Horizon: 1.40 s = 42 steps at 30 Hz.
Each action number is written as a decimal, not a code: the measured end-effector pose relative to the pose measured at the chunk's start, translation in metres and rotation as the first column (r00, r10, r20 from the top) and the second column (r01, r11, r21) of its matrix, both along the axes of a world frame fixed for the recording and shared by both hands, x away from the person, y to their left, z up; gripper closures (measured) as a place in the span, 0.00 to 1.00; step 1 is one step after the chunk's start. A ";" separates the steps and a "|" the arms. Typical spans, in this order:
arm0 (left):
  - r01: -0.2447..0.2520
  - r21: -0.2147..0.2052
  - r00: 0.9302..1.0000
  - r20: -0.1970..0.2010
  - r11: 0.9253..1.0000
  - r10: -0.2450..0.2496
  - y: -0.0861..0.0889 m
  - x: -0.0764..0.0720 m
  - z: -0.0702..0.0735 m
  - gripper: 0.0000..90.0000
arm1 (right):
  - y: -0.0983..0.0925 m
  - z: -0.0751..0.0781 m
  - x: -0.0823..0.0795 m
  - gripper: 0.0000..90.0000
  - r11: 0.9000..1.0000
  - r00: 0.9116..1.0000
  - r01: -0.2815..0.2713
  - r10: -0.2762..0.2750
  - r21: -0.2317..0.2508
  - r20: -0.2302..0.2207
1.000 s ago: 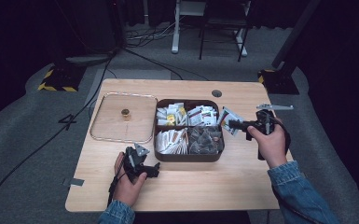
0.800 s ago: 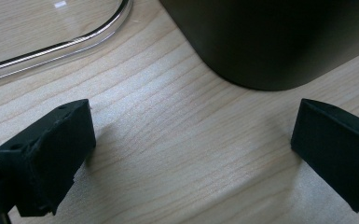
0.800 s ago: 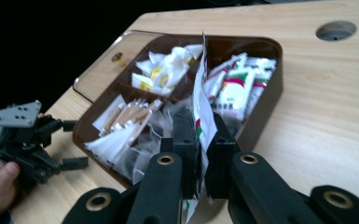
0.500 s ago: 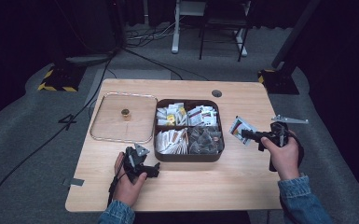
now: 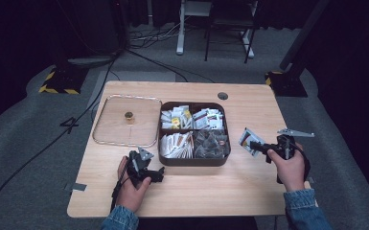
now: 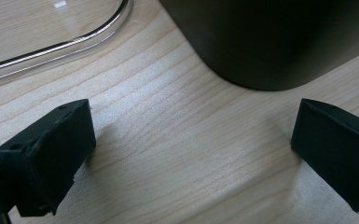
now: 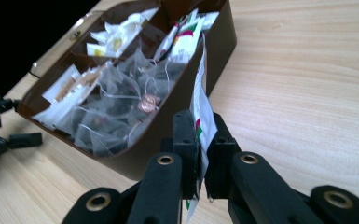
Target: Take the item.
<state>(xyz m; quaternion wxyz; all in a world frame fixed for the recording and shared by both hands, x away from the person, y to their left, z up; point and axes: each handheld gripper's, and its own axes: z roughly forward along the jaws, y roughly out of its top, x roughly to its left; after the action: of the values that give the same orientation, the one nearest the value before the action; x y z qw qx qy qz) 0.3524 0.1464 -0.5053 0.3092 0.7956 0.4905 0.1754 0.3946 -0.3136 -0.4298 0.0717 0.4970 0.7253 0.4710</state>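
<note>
A brown compartment box (image 5: 220,159) full of tea bags and packets sits mid-table. To its right, my right gripper (image 5: 255,144) is shut on a white tea packet (image 5: 249,139) with red and green print, held just above the wood. In the right gripper view the packet (image 7: 200,107) stands on edge between the jaws of the right gripper (image 7: 200,135), with the box (image 7: 214,51) just beyond. My left gripper (image 5: 149,165) rests on the table near the box's front left corner. Its jaws stand wide apart in the left gripper view (image 6: 191,154), with only bare wood between them.
A clear lid (image 5: 110,129) with a small knob (image 5: 129,115) lies flat left of the box; its rim (image 6: 65,46) shows ahead of the left gripper. Bare wood lies right of the box, under the packet. A cable hole (image 5: 223,96) is near the far edge.
My right gripper has carried the packet from the box's right edge rightward, toward the person and lower over the table. The left gripper has not moved.
</note>
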 end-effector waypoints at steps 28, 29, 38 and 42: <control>0.003 0.000 1.000 -0.001 1.000 -0.003 0.000 0.000 0.000 0.00 | 0.004 -0.042 0.005 0.96 0.997 0.999 -0.010 0.008 -0.072 -0.032; 0.003 -0.001 1.000 -0.001 1.000 -0.003 -0.001 0.000 0.000 0.00 | 0.004 -0.043 0.005 0.96 0.997 0.999 -0.010 0.008 -0.071 -0.034; 0.003 0.000 1.000 -0.001 1.000 -0.003 -0.001 0.000 0.000 0.00 | -0.001 -0.048 0.007 0.94 0.998 0.999 0.019 -0.022 -0.066 -0.049; 0.003 -0.001 1.000 -0.001 1.000 -0.003 -0.001 0.000 0.000 0.00 | -0.002 -0.049 0.008 0.85 0.998 0.998 0.032 -0.035 -0.057 -0.060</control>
<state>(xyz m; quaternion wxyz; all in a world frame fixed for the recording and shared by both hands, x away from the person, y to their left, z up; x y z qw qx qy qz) 0.3527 0.1458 -0.5053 0.3094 0.7964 0.4896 0.1743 0.4023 -0.3158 -0.4787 0.0714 0.5210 0.7316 0.4338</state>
